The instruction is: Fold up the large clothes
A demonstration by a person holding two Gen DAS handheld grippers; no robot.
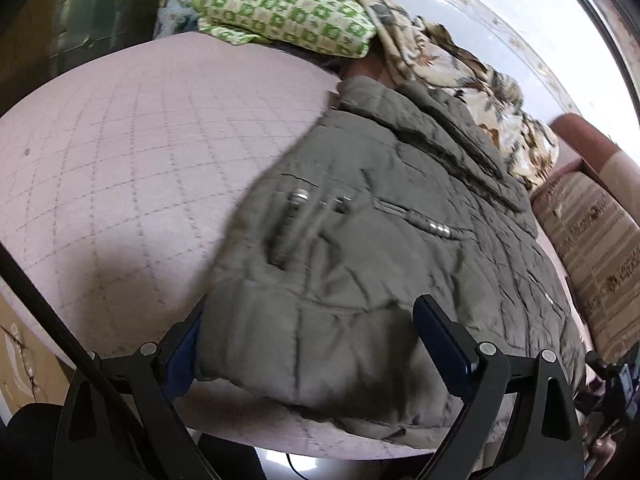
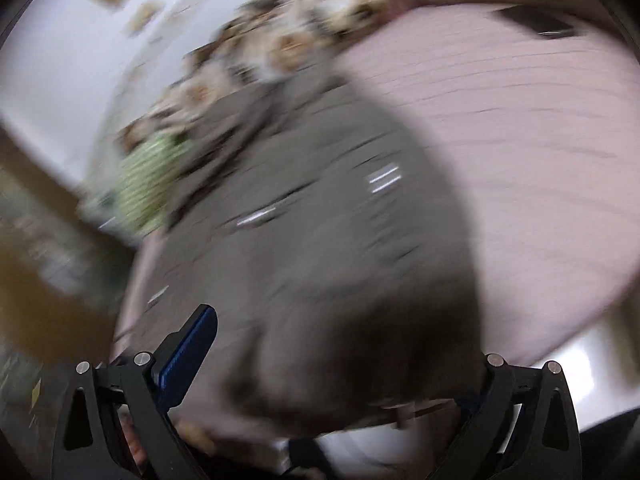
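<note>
An olive-grey quilted jacket [image 1: 380, 240] lies on a pink quilted bed cover [image 1: 120, 152], collar toward the far side, with metal zip pulls on its front. My left gripper [image 1: 308, 328] is open, its blue-padded fingers [image 1: 444, 344] standing on either side of the jacket's near hem corner, with the fabric between them. In the right wrist view, which is heavily blurred, the jacket [image 2: 320, 240] fills the middle. My right gripper [image 2: 340, 344] is open wide over the jacket's near edge; its left finger [image 2: 188, 356] shows and its right finger is mostly hidden behind the fabric.
A green-and-cream checked blanket [image 1: 288, 12] and a floral blanket [image 1: 460, 72] are piled at the far side of the bed. A striped cushion [image 1: 592, 240] lies to the right. A dark flat object [image 2: 536, 22] lies on the far bed cover. A white wall stands behind.
</note>
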